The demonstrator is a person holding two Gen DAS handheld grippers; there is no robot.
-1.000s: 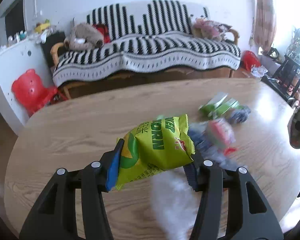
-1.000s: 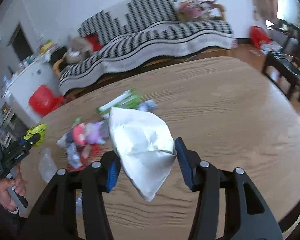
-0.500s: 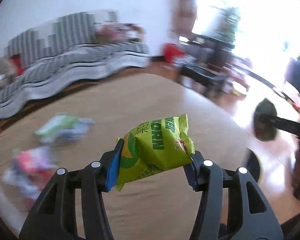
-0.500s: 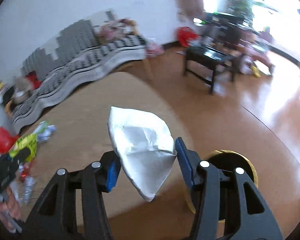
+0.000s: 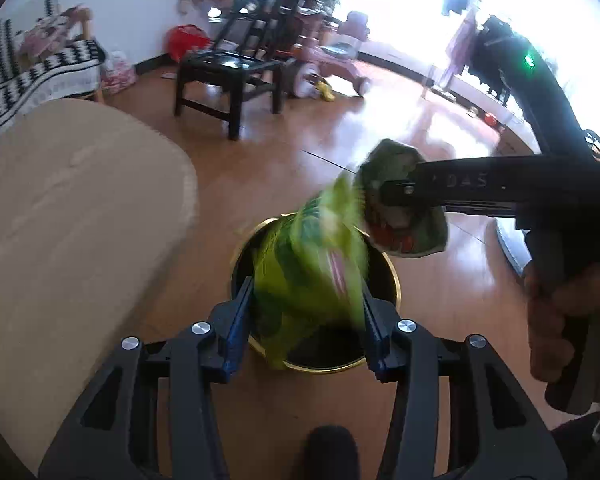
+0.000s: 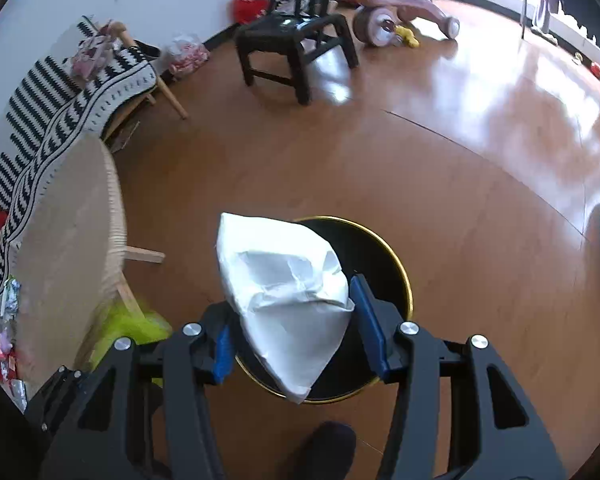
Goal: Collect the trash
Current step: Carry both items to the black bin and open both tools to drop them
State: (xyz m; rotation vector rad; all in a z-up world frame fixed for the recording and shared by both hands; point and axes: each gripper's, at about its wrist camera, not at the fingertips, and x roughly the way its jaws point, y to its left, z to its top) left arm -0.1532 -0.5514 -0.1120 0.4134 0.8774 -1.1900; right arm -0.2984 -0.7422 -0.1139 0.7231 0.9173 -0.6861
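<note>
**Holding two pieces of trash over the bin**

Item 1: green snack bag (image 5: pixel 312 272), motion-blurred, between the fingers of the left gripper (image 5: pixel 306 316). The fingers sit apart at the bag's sides; whether they grip it or have let go cannot be told from the blur. The bag's long axis runs up and away from the fingers, its lower end over the mouth of the bin (image 5: pixel 392 276).

Item 2: white crumpled paper (image 6: pixel 284 296), clamped between the fingers of the right gripper (image 6: pixel 294 332), tip hanging down over the near rim of the bin (image 6: pixel 404 276).

Receptacle: black round bin with gold rim, standing on the wooden floor (image 6: pixel 460 168) beside the table (image 5: pixel 60 200).

Key relation: the bin mouth lies directly below and just ahead of both grippers; both look equally near. Judgement: the drop is in hand; each release should land inside, though the paper sits close to the near rim.

Remaining: more wrappers (image 6: pixel 8 300) lie on the table edge.
</note>
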